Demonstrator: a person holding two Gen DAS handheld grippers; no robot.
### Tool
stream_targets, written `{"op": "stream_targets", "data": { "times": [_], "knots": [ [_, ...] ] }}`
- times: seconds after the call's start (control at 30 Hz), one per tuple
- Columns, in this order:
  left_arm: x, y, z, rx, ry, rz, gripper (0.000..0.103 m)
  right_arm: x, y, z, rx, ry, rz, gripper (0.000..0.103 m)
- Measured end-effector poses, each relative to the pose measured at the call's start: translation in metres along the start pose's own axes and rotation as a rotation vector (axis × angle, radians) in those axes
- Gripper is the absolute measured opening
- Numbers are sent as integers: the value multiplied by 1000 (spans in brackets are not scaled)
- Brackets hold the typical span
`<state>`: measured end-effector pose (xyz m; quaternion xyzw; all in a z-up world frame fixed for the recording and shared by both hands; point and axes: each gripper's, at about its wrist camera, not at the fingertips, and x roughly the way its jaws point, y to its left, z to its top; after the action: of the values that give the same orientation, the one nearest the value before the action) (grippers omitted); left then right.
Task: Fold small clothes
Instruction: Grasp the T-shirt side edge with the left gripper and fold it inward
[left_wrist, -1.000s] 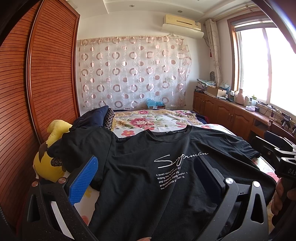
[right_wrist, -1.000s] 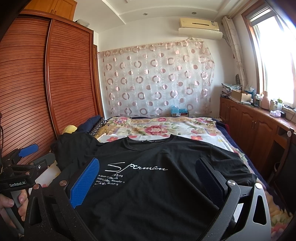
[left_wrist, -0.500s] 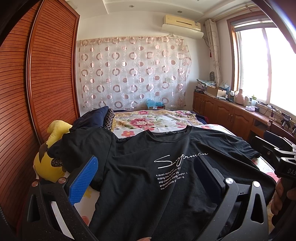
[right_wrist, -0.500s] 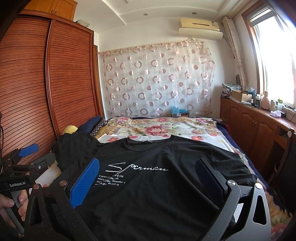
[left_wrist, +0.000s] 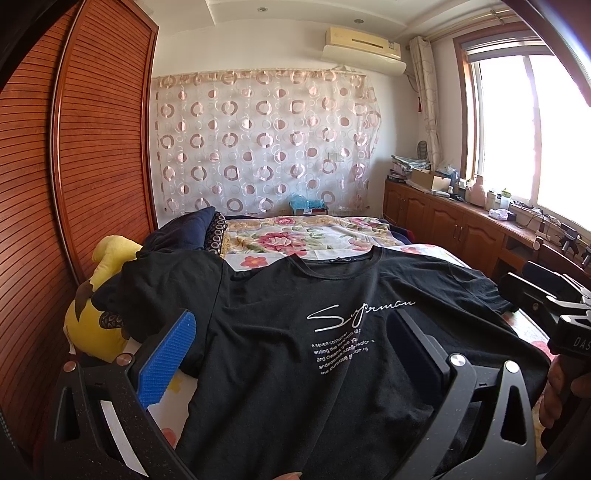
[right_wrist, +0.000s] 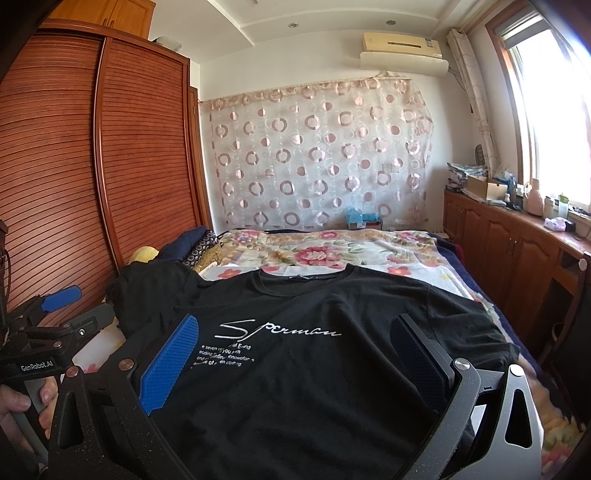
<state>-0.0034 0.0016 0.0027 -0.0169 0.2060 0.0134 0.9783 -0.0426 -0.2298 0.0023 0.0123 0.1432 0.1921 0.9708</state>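
Observation:
A black T-shirt (left_wrist: 295, 332) with white script lettering lies spread face up on the bed, collar away from me; it also shows in the right wrist view (right_wrist: 314, 350). My left gripper (left_wrist: 291, 343) is open and empty, its blue-padded fingers (left_wrist: 166, 358) wide apart above the shirt's lower left part. My right gripper (right_wrist: 295, 347) is open and empty above the shirt's lower right part. Each gripper shows at the edge of the other's view: the right one (left_wrist: 554, 314), the left one (right_wrist: 48, 332). The shirt's hem is hidden below both frames.
A floral bedsheet (left_wrist: 295, 236) covers the bed. A yellow plush toy (left_wrist: 96, 295) and dark pillows (left_wrist: 184, 232) lie along the left by the wooden wardrobe (left_wrist: 74, 166). Wooden cabinets (right_wrist: 517, 243) with clutter run along the right under the window.

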Motion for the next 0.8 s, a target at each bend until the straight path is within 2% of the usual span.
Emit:
{"op": "stream_targets", "data": {
  "times": [0.23,0.43,0.57,0.8],
  "knots": [
    [-2,27,3,-11,37,16,103,15,7,-1,-37,41,66,103],
    [10,58,-5,-15,67,70,103,32,11,-1,-75,84,104,103],
    [21,83,-13,-42,105,64,103,42,3,2,-80,118,135,103],
    [27,126,-20,-66,139,128,103,52,-7,9,-99,160,169,103]
  ]
}}
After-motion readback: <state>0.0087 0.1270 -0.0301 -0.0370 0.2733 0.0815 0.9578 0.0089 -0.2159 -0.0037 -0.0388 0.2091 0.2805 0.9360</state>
